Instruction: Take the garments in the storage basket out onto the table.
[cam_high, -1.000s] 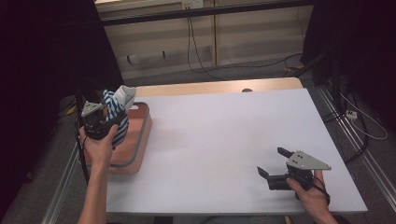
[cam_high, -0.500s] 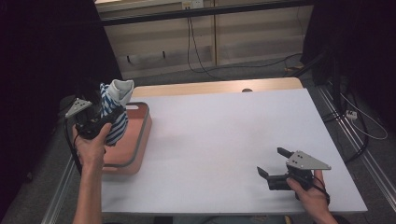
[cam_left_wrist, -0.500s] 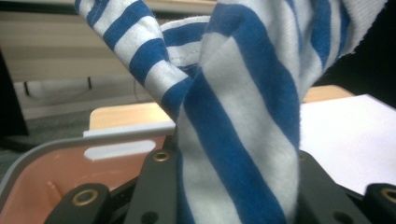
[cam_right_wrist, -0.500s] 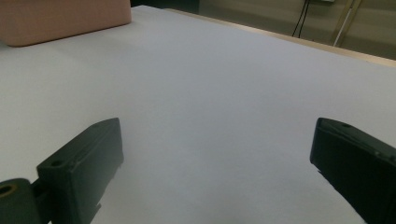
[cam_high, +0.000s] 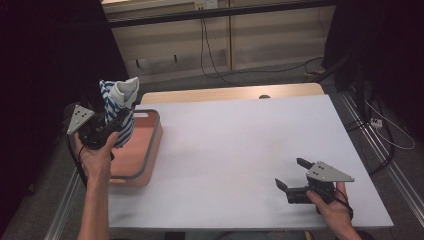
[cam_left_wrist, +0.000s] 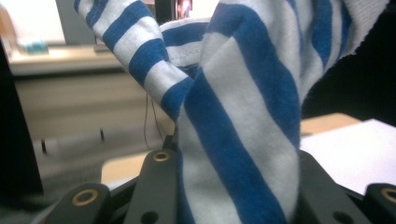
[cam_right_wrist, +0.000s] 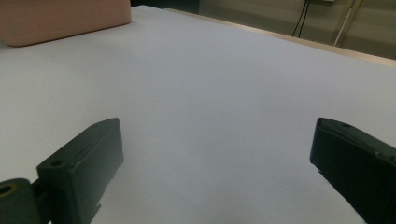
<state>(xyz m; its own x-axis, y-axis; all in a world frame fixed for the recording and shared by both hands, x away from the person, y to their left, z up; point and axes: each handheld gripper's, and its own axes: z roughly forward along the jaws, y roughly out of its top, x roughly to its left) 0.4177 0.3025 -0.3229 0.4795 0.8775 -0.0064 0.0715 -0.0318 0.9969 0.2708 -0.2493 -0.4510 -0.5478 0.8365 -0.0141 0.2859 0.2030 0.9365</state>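
Table (cam_high: 240, 150): a wide white top took up most of the high view; its open middle looked like the likely place to spread the cloth, which would explain why nothing stood there.

Tray (cam_high: 150, 155): the salmon-coloured tray with a grey rim sat at the table's left edge, close to the person's left side, so cloth could be lifted straight up out of it. Its corner showed far off in the right gripper view (cam_right_wrist: 65, 21).

Striped cloth (cam_high: 117, 107): the blue-and-white striped cloth was held in the air above the tray's far left part, bunched and standing upward from the grip, clear of the tray floor as far as the high view showed. In the left gripper view it rose between the two black jaws (cam_left_wrist: 243, 121).

Left gripper (cam_high: 112, 127): its jaws were closed partway, clamped on a thick fold of the striped cloth; the bulk of fabric kept them apart. Held high, probably to free the hanging cloth from the tray.

Right gripper (cam_high: 292, 175): it rested low at the table's near right, jaws spread wide with nothing between them (cam_right_wrist: 215, 158), apparently waiting to take a free edge.
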